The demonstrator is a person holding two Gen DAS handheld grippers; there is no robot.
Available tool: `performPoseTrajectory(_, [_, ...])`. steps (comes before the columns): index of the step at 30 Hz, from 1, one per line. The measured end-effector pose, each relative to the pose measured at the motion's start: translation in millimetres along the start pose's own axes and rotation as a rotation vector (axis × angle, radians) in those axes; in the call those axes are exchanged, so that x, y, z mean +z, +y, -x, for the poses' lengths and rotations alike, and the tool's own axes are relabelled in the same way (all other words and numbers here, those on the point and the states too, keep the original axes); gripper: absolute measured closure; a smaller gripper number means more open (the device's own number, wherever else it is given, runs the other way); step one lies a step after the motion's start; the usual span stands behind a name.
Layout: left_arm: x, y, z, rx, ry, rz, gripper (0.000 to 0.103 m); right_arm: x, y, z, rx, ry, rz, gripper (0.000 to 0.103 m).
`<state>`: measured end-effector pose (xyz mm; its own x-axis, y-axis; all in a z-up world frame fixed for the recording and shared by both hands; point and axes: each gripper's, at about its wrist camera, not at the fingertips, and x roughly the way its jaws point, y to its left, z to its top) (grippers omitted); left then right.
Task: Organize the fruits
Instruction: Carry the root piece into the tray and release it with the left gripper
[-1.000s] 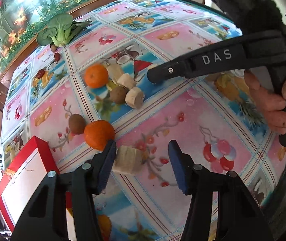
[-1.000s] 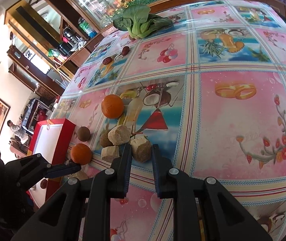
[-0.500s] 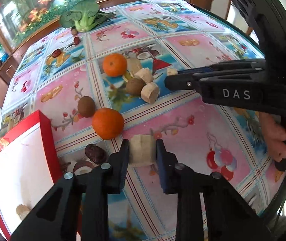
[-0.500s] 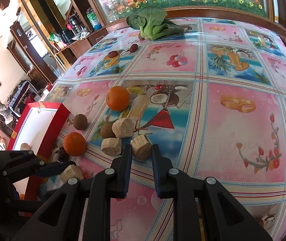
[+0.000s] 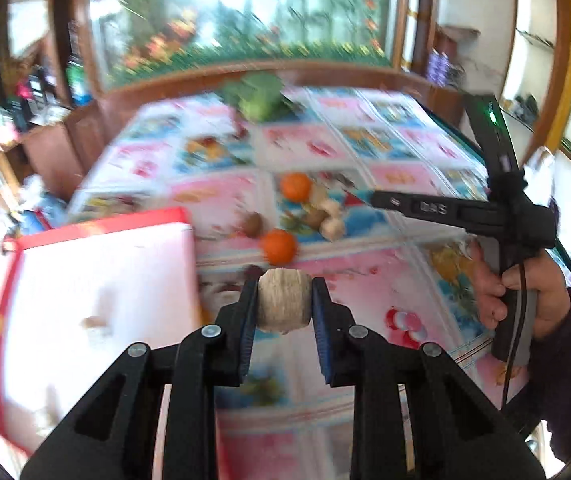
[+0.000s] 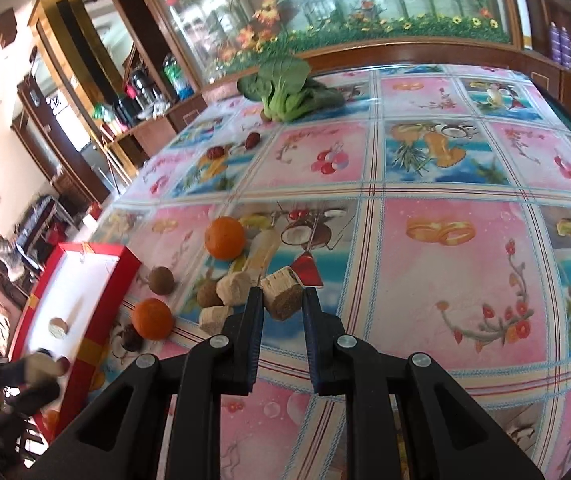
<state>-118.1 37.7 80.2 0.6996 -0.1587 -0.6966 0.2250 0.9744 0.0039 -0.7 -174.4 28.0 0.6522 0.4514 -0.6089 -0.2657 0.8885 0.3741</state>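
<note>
Claw first: the left claw (image 5: 284,304) is clamped on a pale, fibrous cylindrical chunk (image 5: 284,301), lifted clear of the worktop (image 5: 425,292) and hanging just beside the near right corner of the red-rimmed box with a white floor (image 5: 97,280). That box is our landmark. Inside it, a small tan piece (image 6: 58,327) already lies on the white floor, so at least one item looks sorted; blur hides any others.

Over to the right claw (image 6: 283,304): its fingers bracket a brown-ended tan chunk (image 6: 283,294) sitting on the floral, checkered worktop to the right of the box. Whether they are pressing it or merely flanking it, I cannot tell.

Just beyond the box's right wall, a small orange mandarin (image 6: 153,318) and a dark red date (image 6: 131,338) wait, then a brown kiwi-like fruit (image 6: 161,280), two more tan chunks (image 6: 231,288) and a second mandarin (image 6: 224,238). Farther back, two dates (image 6: 217,153), and a leafy green bok choy (image 6: 285,88) at the far edge.

My read: early going, most of the pile left to move.
</note>
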Motion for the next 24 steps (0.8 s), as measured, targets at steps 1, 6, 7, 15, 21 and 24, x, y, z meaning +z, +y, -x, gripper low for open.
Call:
performPoseTrajectory(1, [-3, 6, 8, 0.033, -0.017, 0.002, 0.075, -2, 4, 3, 0.017, -0.009, -0.01, 0.086])
performPoseTrajectory(6, [-21, 41, 28, 0.172, -0.02, 0.032, 0.075, -17, 46, 10, 0.144, -0.003, 0.012, 0.086])
performPoseTrajectory(7, [-25, 47, 29, 0.189, -0.013, 0.041, 0.075, -23, 62, 9, 0.187, 0.012, 0.025, 0.086])
performPoseTrajectory(15, [-61, 103, 38, 0.312, 0.038, 0.152, 0.075, -54, 175, -8, 0.362, 0.099, 0.169, 0.086])
performPoseTrajectory(21, [-83, 133, 41, 0.356, 0.065, 0.223, 0.075, -68, 219, -27, 0.344, 0.147, 0.25, 0.086])
performPoseTrajectory(24, [-90, 141, 41, 0.373, 0.076, 0.243, 0.075, -74, 221, -35, 0.332, 0.184, 0.249, 0.085])
